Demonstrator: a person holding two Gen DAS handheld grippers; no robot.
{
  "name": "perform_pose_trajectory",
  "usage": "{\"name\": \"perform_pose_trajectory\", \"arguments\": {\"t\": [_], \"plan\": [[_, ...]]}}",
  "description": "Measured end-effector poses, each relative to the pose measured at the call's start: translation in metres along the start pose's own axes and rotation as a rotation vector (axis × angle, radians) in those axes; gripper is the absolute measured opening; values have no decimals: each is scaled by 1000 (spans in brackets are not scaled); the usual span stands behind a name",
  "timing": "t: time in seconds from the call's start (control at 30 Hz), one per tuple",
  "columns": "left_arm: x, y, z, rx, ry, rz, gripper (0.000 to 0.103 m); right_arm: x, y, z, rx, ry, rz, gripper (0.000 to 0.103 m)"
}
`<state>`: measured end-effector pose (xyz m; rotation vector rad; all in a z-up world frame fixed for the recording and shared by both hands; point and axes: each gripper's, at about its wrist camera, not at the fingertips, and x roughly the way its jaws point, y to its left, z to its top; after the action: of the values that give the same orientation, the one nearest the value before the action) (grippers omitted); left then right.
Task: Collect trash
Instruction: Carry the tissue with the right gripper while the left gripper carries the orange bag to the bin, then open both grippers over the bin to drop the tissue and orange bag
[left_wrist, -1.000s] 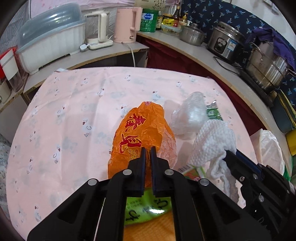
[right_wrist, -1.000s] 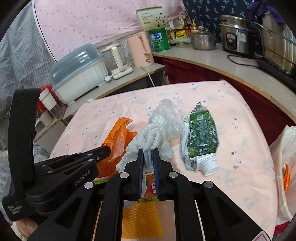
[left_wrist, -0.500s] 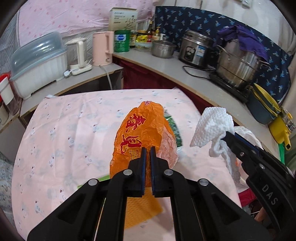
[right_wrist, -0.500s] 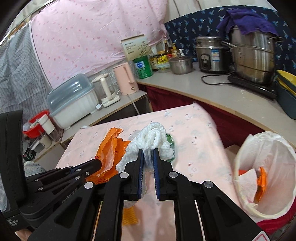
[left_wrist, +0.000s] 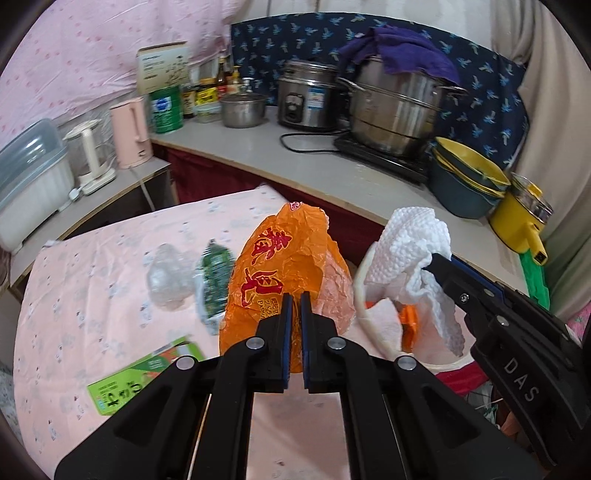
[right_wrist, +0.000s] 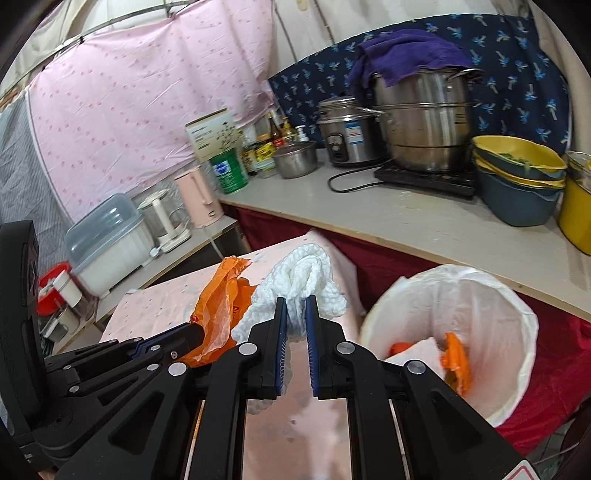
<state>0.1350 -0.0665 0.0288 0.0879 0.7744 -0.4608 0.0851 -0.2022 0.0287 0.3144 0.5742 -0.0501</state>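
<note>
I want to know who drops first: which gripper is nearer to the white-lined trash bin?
Right. The right gripper, shut on the white paper towel, is beside the trash bin rim. The left gripper, shut on the orange plastic bag, is farther, over the table.

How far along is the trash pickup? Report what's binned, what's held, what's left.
Done: the lined bin already holds orange scraps and some paper. In hand: the left tool grips the orange plastic bag; the right tool grips the white paper towel, near the bin. Left on the table: a clear plastic wad, a green pouch and a green carton.
</note>
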Motion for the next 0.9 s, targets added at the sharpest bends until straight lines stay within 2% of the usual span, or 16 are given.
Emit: {"name": "perform_pose_trajectory", "arguments": {"t": [0.5,0.77,0.9], "plan": [[32,-105,7,154,38,-118,4,-28,-103,2,140,-47,-140,10],[54,-135,7,182,77,-178,4,-34,-138,1,189,-54,-185,10],[65,-143,7,187,70,-157,10,-32,-146,0,201,-49,-196,10]]}}
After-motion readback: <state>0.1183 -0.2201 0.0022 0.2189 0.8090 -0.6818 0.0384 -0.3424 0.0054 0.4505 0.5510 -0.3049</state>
